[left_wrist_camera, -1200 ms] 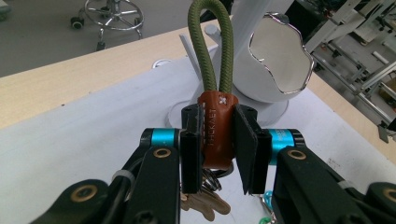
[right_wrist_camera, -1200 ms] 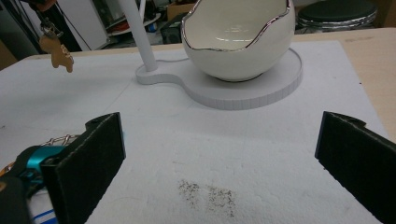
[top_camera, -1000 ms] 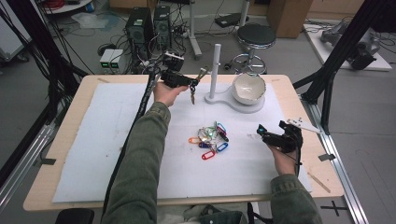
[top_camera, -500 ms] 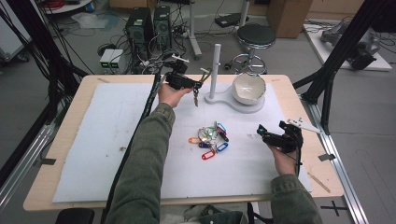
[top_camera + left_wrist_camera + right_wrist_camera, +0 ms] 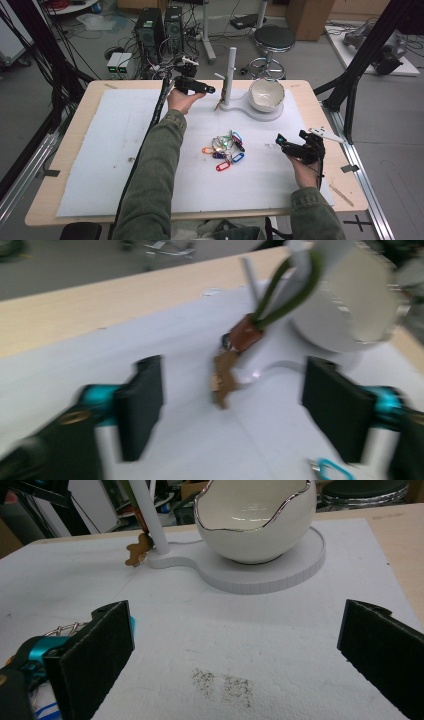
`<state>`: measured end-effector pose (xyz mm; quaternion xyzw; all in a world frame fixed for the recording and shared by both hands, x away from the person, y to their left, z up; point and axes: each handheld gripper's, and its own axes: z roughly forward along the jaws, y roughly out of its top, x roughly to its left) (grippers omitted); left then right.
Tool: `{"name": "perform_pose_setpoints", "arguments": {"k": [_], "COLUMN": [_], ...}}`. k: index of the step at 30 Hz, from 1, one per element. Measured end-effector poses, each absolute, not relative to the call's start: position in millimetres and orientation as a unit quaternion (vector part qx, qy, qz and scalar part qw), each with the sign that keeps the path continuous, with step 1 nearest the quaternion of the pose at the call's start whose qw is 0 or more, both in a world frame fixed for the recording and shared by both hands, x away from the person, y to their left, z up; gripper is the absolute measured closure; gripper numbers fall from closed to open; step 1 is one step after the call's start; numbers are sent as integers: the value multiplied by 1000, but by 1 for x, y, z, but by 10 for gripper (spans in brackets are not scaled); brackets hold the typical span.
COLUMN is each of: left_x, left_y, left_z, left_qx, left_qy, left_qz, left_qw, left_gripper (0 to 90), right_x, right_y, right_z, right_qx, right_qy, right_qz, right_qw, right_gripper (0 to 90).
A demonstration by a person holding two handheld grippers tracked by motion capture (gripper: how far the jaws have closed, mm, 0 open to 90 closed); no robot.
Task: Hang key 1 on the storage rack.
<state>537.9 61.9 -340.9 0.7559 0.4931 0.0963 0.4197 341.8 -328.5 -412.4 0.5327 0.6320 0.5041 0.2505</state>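
- Released just now, the left gripper (image 5: pixel 212 91) has spread its jaws; nothing lies between them.
- Its keychain (image 5: pixel 227 372) hangs from the white stand's peg (image 5: pixel 220 76).
- Light, floppy, dangling; best pinched at the brown tag (image 5: pixel 245 333).
- Right gripper (image 5: pixel 280 141) rests spread, well apart.

Wooden table (image 5: pixel 75 125), white mat (image 5: pixel 110 150), key tags (image 5: pixel 225 150), stand (image 5: pixel 260 107)

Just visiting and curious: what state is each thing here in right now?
Left gripper: open, jaws just opened, nothing pinched.
Right gripper: open, empty.
Keychain: hanging on the white stand's peg.
Bowl: upright, empty.
Pile of key tags: lying loose on the mat.
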Motion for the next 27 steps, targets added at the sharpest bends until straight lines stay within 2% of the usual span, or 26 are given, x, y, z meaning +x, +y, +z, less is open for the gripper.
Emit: {"name": "perform_pose_setpoints", "arguments": {"k": [3, 6, 16, 27], "left_x": [537, 535, 520, 501], "left_y": [64, 68, 100, 127], "left_z": [-340, -338, -333, -328], "left_qx": [757, 749, 729, 728], "left_qy": [499, 520, 523, 514], "left_qz": [98, 132, 151, 163], "left_qw": [410, 389, 416, 424], "left_gripper": [17, 16, 16, 16], "right_x": [342, 341, 340, 341], "right_y": [-329, -329, -329, -329], "right_z": [-413, -413, -413, -413], "right_qx": [533, 533, 536, 533], "right_qy": [632, 632, 630, 632], "right_qz": [504, 504, 504, 503], "right_qw": [251, 250, 249, 253], "right_gripper": [6, 6, 6, 6]}}
